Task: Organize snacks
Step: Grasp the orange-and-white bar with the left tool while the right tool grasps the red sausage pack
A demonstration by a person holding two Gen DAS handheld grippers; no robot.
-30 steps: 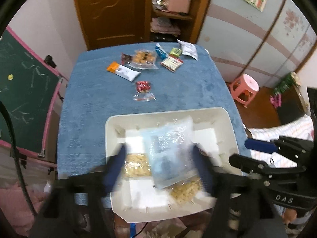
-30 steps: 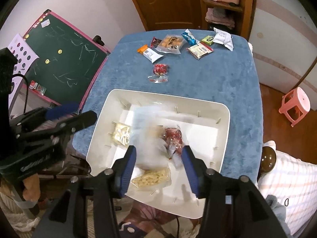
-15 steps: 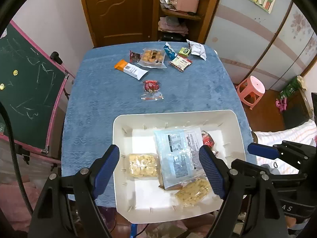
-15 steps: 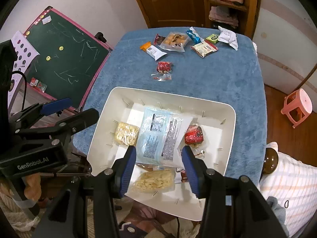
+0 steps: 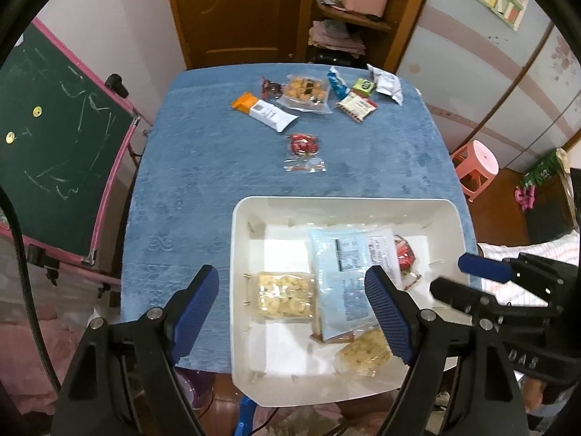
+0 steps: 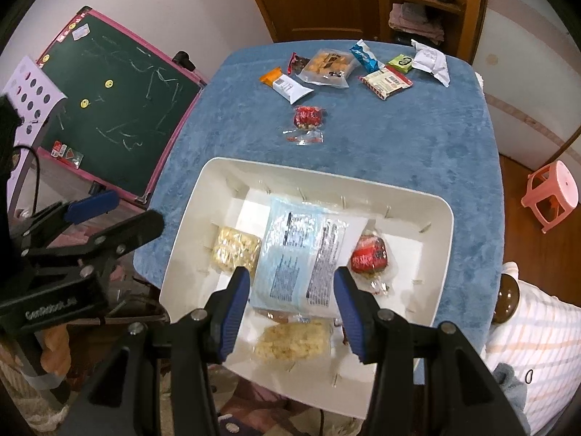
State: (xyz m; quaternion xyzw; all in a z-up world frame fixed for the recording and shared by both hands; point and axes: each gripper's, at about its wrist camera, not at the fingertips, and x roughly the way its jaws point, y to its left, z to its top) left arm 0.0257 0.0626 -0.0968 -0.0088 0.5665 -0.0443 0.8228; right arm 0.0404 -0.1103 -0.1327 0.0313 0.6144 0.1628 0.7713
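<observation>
A white tray (image 5: pixel 239 225) (image 6: pixel 203 189) stands at the near edge of the blue table. A pale blue and white packet (image 5: pixel 345 283) (image 6: pixel 297 254) lies flat in it. Under and beside that packet are two yellow snack packs (image 5: pixel 283 294) (image 6: pixel 236 250) and a red pack (image 5: pixel 405 254) (image 6: pixel 368 258). My left gripper (image 5: pixel 290 290) hangs open over the tray's left rim, holding nothing. Open and empty too, my right gripper (image 6: pixel 292 283) hovers above the blue packet's near end. Several loose snacks lie at the far end, among them an orange and white bar (image 5: pixel 265 110) and a small red pack (image 5: pixel 303 143).
A green chalkboard (image 5: pixel 54 152) with a pink frame leans at the table's left side. A pink stool (image 5: pixel 475 167) stands on the floor to the right. Behind the table are a wooden door and shelves. Bare blue cloth (image 5: pixel 203 167) stretches between the tray and the far snacks.
The blue packet was a blur between the fingers; it now lies still in the tray. The left gripper has shifted left, its left finger now outside the tray.
</observation>
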